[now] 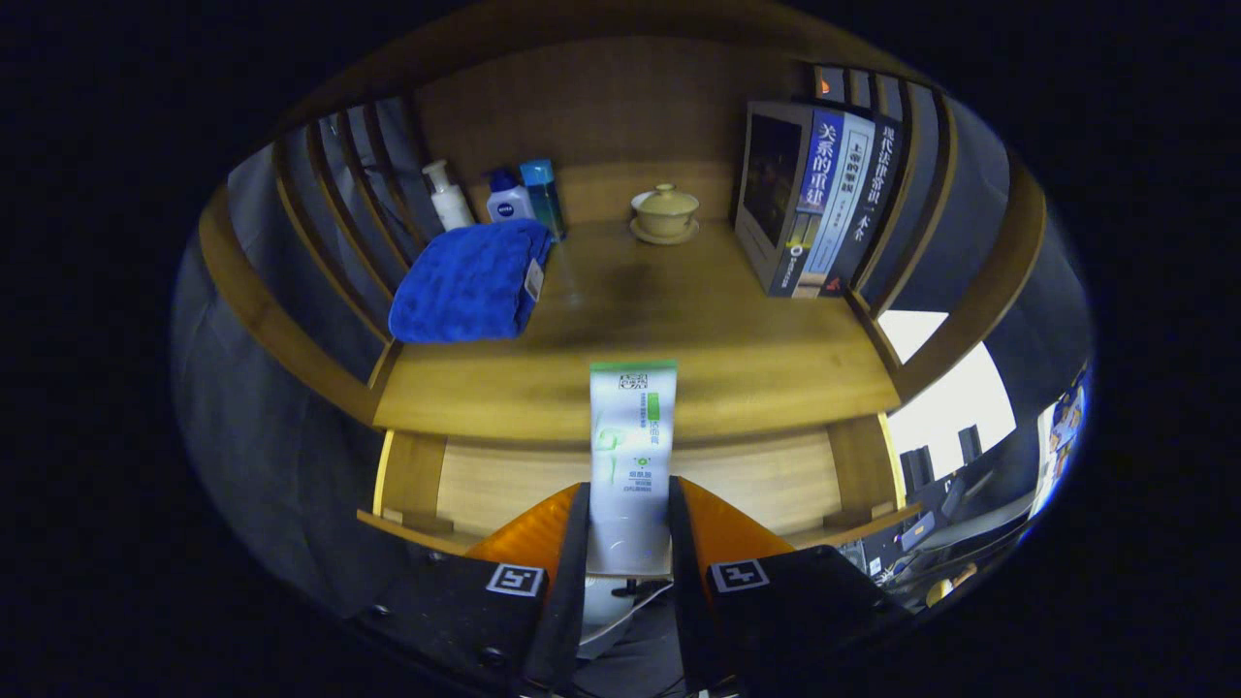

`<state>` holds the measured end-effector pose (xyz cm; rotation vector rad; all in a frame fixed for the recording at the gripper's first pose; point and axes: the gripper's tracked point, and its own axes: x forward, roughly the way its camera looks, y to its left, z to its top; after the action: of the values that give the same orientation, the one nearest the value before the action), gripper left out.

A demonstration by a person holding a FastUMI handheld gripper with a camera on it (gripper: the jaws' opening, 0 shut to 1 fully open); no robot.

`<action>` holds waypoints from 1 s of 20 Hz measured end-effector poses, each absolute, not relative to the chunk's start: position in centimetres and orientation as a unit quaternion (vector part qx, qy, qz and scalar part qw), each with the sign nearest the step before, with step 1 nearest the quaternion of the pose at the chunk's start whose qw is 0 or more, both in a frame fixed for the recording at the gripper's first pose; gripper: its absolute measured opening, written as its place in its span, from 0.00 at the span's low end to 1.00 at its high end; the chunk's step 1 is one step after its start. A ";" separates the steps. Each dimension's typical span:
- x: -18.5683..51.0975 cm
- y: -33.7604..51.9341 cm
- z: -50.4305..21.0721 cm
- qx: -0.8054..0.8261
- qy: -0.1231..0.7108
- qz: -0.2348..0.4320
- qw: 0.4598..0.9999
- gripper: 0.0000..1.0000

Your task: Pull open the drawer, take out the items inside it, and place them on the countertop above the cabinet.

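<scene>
A white tube with a green band [632, 436] stands upright between my fingers, and my gripper [628, 528] is shut on its lower part. The tube's top reaches over the front edge of the wooden countertop [679, 330]. Below that edge the pulled-out drawer [776, 480] shows its pale wooden bottom on both sides of the tube.
On the countertop lie a folded blue towel [470, 281] at the left, three bottles [504, 199] behind it, a lidded cup on a saucer [665, 213] at the back and upright books [814, 199] at the right. Slatted wooden sides [359, 194] flank the countertop.
</scene>
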<state>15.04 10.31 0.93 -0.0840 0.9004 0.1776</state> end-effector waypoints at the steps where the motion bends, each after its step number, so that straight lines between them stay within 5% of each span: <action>1: 15.9 10.5 1.0 -0.039 0.430 0.084 0.898 0.49; 15: 23.0 11.3 -4.0 -0.034 0.408 0.050 0.911 0.54; 20: 22.5 10.9 -3.4 -0.034 0.378 0.056 0.924 0.64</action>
<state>22.46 10.91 -3.39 -0.0701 0.7749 0.1156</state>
